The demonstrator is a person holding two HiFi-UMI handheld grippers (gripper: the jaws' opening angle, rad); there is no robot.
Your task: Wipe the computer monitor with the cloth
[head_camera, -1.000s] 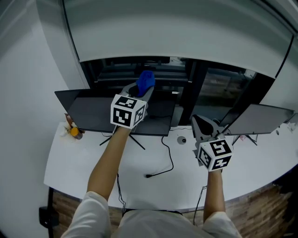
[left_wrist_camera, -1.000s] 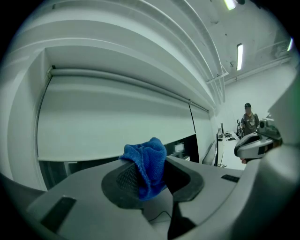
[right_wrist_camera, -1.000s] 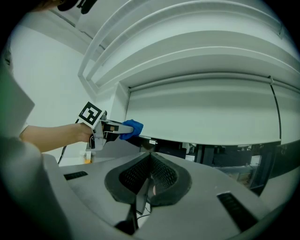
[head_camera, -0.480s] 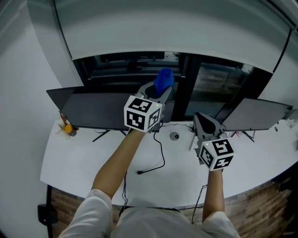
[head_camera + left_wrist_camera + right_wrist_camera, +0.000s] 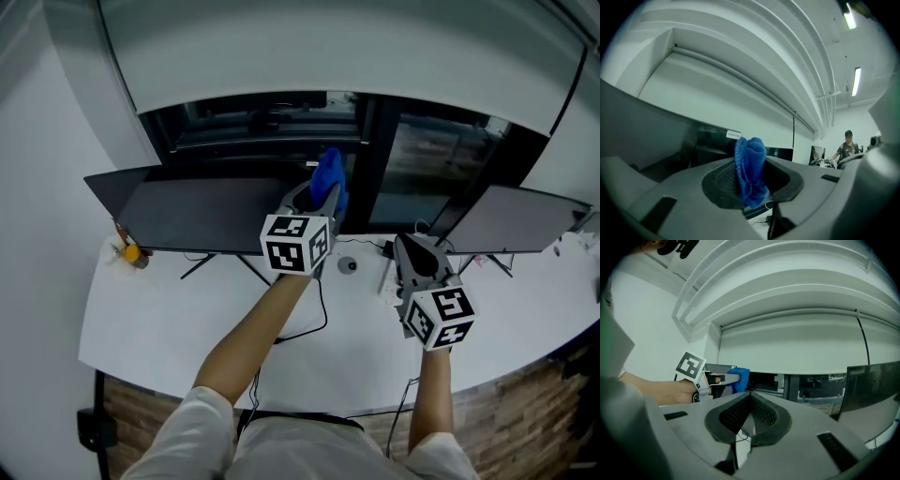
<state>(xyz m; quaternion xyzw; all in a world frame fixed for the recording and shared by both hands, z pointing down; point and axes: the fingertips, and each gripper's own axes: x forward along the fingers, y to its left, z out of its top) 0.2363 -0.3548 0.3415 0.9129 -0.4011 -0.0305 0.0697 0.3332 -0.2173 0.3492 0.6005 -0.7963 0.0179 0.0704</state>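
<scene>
White curved tabletop point(image 5: 169, 328) is seen carrying a wide dark computer monitor point(image 5: 206, 214) at left and a second dark monitor point(image 5: 511, 225) at right. Crumpled blue microfibre cloth point(image 5: 750, 166) is pinched in the left claw point(image 5: 317, 195) and held at the wide monitor's upper right corner; contact with the screen cannot be confirmed. Right claw point(image 5: 749, 416) is pressed together with nothing in it, held above the tabletop between the two monitors. Thin black cable point(image 5: 314, 314) is laid across the tabletop.

Cloth point(image 5: 750, 161): blue napped fabric
Monitor point(image 5: 206, 214): dark matt screen
Worktop point(image 5: 159, 328): smooth white surface
Left tongs point(image 5: 752, 180): matt grey plastic, ribbed pads point(image 5: 723, 180)
</scene>
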